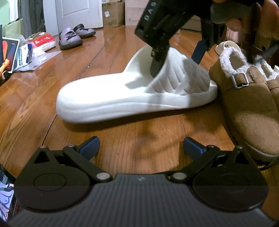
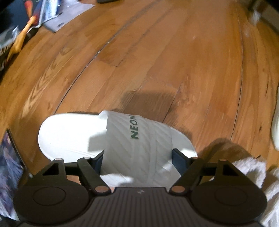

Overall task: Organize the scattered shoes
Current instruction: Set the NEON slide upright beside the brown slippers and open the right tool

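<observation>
A white slide [image 1: 122, 97] [image 2: 69, 136] with a ribbed strap marked NEON lies on the wooden floor. My right gripper [image 1: 177, 64] [image 2: 137, 159] comes down from above and is shut on the strap, with one finger under the strap and the other against its far side. My left gripper [image 1: 141, 145] hovers low over the bare floor in front of the slide, open with nothing between its fingers. A brown fleece-lined clog [image 1: 249, 108] stands right beside the slide's toe end. A second white slide [image 1: 226, 46] shows partly behind it.
A pair of purple clogs [image 1: 75, 36] stands far back near a white door [image 1: 78, 12]. Packets and plastic bags [image 1: 26, 52] lie along the left wall. A cardboard box [image 1: 113, 14] sits at the back. Bare floorboards [image 2: 157, 61] stretch beyond the slide.
</observation>
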Tool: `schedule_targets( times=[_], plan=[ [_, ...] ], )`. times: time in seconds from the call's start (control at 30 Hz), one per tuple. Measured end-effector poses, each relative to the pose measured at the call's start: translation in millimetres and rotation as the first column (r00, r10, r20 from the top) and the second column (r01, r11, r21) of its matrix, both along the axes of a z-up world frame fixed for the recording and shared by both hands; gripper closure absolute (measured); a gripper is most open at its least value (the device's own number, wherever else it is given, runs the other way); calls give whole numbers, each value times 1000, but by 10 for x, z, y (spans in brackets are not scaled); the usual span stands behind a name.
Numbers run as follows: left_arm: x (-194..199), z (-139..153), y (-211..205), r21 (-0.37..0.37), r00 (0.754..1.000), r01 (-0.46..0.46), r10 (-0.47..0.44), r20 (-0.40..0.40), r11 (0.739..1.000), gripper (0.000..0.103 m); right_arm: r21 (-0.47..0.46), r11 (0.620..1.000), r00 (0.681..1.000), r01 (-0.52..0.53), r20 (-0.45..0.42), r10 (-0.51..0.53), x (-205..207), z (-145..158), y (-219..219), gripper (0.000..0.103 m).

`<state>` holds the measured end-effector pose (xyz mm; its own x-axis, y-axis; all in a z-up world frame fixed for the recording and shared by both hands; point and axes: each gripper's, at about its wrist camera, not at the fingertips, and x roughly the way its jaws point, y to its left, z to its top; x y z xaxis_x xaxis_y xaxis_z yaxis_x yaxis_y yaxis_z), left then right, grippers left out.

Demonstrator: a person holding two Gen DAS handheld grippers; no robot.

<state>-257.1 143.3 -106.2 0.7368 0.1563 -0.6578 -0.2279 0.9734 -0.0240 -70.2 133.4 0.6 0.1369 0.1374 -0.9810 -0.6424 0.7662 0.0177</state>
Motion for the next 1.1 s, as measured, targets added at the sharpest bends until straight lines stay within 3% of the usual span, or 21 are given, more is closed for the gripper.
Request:
schedule_targets(
  times=[0.23, 0.33, 0.37, 0.43, 0.5, 0.6, 0.77, 0.9, 1.1],
  plan=[
    [-11, 2, -8, 1, 1000, 0, 0, 1, 1000, 0, -43, 977, 964, 207, -163, -211, 311, -19, 77, 20],
    [-17, 3, -13, 1, 1000, 0, 0, 1, 1000, 0, -7, 943, 899, 332, -300, -319, 371, -31, 1, 12],
    [-19, 7, -18, 1, 1000, -1, 1, 1, 1000, 0, 12, 942, 896, 336, -312, -316, 366, -6, -5, 12],
    [-23, 15, -27, 0, 1000, -3, 3, 0, 1000, 0, 65, 956, 927, 285, -273, -258, 328, 76, 20, 12],
    [-31, 15, -38, 0, 1000, -3, 3, 1, 1000, 0, 63, 984, 977, 165, -144, -154, 222, 162, 98, 12],
    [-36, 15, -41, 1, 1000, -4, 4, 2, 1000, 0, 54, 998, 999, 16, -30, -14, 68, 225, 178, 11],
    [-46, 17, -52, 1, 1000, -4, 4, 2, 1000, 0, 62, 992, 993, -109, 54, 106, -79, 256, 227, 11],
    [-46, 19, -51, 1, 1000, -4, 4, 2, 1000, 0, 37, 965, 961, -260, 111, 255, -172, 301, 226, 11],
    [-44, 18, -50, 1, 1000, -4, 4, 2, 1000, 0, 26, 950, 944, -312, 117, 308, -231, 274, 226, 11]
  ],
)
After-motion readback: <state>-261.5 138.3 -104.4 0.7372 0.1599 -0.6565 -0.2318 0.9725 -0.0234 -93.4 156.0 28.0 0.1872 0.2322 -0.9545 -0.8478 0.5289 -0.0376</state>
